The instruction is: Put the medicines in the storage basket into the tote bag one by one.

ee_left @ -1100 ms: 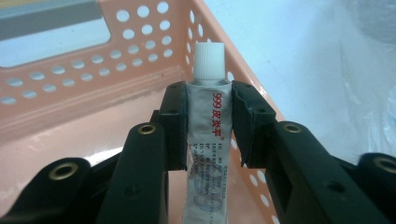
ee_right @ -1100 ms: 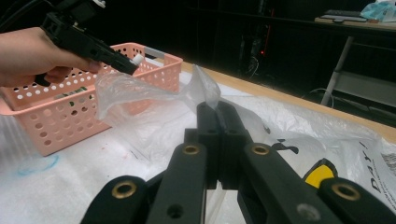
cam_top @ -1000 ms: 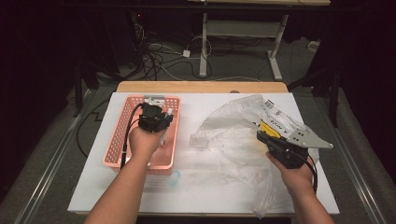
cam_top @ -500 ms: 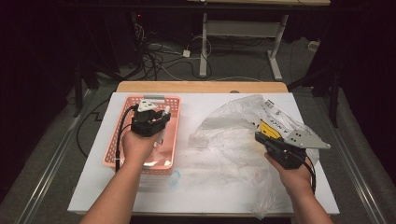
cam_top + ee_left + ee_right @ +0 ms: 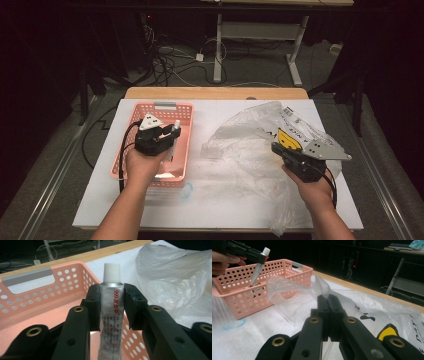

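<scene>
Now the left gripper (image 5: 167, 137) is clamping a tube (image 5: 112, 302) and has been carrying it farther over the basket (image 5: 131, 145), so a drop looks close. Right gripper (image 5: 329, 298) is pinching the bag (image 5: 250, 145) on the right, jaws fully closed.

Basket (image 5: 150, 172) left on table (image 5: 210, 210), plastic bag (image 5: 240, 150) right of it

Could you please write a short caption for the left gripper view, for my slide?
Left hand-held gripper clamps a white-capped silver tube above the pink perforated basket.
</scene>
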`<control>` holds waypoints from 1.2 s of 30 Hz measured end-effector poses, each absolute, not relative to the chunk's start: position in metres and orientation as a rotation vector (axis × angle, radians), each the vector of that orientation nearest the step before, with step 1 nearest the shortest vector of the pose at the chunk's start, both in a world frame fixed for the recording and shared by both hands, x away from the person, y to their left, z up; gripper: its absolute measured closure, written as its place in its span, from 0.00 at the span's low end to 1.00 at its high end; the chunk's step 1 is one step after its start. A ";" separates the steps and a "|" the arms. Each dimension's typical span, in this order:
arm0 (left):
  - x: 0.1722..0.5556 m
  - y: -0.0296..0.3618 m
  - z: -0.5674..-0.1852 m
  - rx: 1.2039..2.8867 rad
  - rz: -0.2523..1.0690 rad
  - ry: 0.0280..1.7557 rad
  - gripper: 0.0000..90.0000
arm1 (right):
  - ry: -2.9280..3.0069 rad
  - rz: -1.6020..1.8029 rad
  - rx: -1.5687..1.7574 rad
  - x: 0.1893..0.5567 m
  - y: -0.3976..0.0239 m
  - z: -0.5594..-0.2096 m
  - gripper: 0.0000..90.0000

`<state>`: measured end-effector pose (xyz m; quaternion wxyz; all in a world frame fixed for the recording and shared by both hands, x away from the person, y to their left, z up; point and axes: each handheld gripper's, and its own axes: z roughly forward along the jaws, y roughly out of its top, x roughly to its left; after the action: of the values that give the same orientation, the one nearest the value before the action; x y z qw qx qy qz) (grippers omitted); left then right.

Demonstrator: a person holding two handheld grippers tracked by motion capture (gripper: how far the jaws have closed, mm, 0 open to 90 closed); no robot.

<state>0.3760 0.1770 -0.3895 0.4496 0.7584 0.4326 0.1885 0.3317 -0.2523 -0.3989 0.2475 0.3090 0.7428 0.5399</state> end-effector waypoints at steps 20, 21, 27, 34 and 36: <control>0.362 0.181 -0.388 1.803 0.466 1.022 0.74 | 2.029 1.468 0.823 0.329 -0.250 -0.397 1.00; 0.361 0.181 -0.387 1.799 0.467 1.019 0.74 | 2.030 1.468 0.825 0.329 -0.250 -0.397 1.00; 0.355 0.178 -0.379 1.786 0.467 0.989 0.74 | 2.033 1.473 0.830 0.330 -0.251 -0.399 1.00; 0.350 0.178 -0.369 1.751 0.447 0.971 0.74 | 2.034 1.474 0.830 0.330 -0.250 -0.399 1.00; 0.348 0.176 -0.366 1.752 0.445 0.959 0.74 | 2.034 1.476 0.831 0.330 -0.250 -0.399 1.00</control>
<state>0.3480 0.1765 -0.3663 0.5208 0.7308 0.4002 0.1857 0.3295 -0.2503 -0.3987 0.2448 0.3043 0.7450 0.5408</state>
